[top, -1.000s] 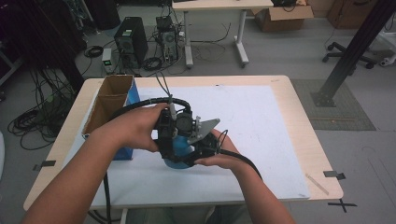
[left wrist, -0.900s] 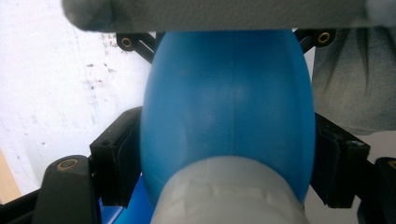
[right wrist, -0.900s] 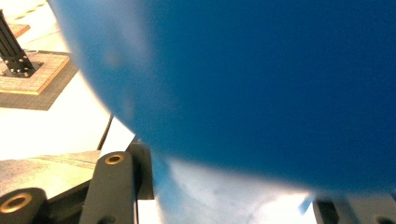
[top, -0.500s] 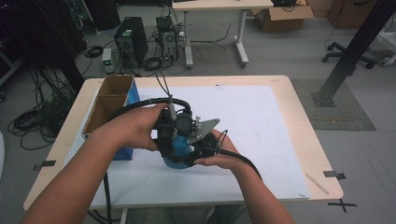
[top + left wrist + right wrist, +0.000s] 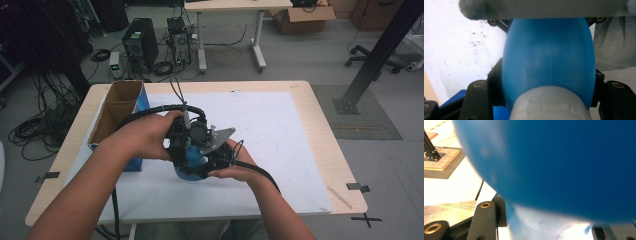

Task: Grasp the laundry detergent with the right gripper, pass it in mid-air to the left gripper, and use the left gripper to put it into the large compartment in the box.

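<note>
Clamping both tools on one blue egg-shaped object (image 5: pixel 549 65), I have it pinned between them just above the near middle of the table (image 5: pixel 320 130). My left tool (image 5: pixel 182 147) has just been closing, and in the left gripper view its black jaws now press the smooth blue sides from either flank, with a pale grey collar (image 5: pixel 549 105) at the end nearest the camera. My right tool (image 5: pixel 212 160) is closed on the same piece from the other side; in the right gripper view the blue curve sits blurred and very close, bulging past the jaws. I judge it light, hollow plastic: stiff enough to hold its shape, but glossy and rounded, so it could squirt out of a pinch set off the widest girth. I would keep each hold at the belly, square across, and let the seam near the grey collar take any twisting or pulling. Left of the tools a cardboard box (image 5: pixel 120 107) with a blue side stands open on the white mat (image 5: pixel 280 135), close by but apart.
</note>
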A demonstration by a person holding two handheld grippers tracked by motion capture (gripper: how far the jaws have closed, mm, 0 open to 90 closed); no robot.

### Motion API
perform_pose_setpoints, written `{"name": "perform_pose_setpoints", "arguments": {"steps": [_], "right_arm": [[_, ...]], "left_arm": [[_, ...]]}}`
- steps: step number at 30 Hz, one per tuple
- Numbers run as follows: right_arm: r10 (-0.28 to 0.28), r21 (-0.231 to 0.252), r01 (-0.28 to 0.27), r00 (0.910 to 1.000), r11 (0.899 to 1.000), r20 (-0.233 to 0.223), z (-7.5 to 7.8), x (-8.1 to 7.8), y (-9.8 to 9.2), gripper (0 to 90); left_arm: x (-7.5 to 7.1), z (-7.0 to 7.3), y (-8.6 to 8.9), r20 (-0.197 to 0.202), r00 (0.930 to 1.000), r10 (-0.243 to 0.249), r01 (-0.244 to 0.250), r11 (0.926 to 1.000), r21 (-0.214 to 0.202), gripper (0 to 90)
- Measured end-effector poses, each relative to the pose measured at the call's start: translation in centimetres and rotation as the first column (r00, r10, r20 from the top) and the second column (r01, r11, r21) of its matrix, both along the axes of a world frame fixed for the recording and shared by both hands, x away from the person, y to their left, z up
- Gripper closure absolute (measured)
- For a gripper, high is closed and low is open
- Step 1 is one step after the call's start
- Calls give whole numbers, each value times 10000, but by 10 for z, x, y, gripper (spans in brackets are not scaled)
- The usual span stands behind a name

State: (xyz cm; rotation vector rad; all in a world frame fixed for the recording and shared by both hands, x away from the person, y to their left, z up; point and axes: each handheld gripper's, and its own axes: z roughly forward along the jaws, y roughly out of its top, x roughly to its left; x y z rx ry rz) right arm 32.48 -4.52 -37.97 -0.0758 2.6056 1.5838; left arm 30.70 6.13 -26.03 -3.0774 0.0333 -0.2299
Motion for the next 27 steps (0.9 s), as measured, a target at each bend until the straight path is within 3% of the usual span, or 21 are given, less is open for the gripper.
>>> {"name": "perform_pose_setpoints", "arguments": {"steps": [7,11,15,19,21,25,27], "right_arm": [[55,140,-52,9998,9999,-166,1,-1,-1,449],[80,56,-80,9999,10000,92,1,0,-1,443],[-66,145,66,10000,9999,31,-2,0,0,428],[-30,323,33,10000,9995,-95,-5,-1,-1,328],[-404,571,427,9984,9975,-407,-8,-2,-5,258],[-554,891,628,9951,9940,-824,-7,0,-12,212],[-540,903,612,9953,9940,-803,-7,1,-13,200]], "left_arm": [[0,2,-1,-14,10000,52,-52,10000,-32,389],[-1,2,-2,54,10000,44,-44,10000,89,390],[1,0,-4,54,9999,98,-99,9998,180,390],[2,2,-5,-45,9999,147,-146,9997,220,389],[3,3,-4,-16,9999,109,-109,9996,247,389],[4,5,-3,11,9999,158,-158,9996,217,389],[4,5,-3,12,9999,159,-160,9997,180,389]]}}
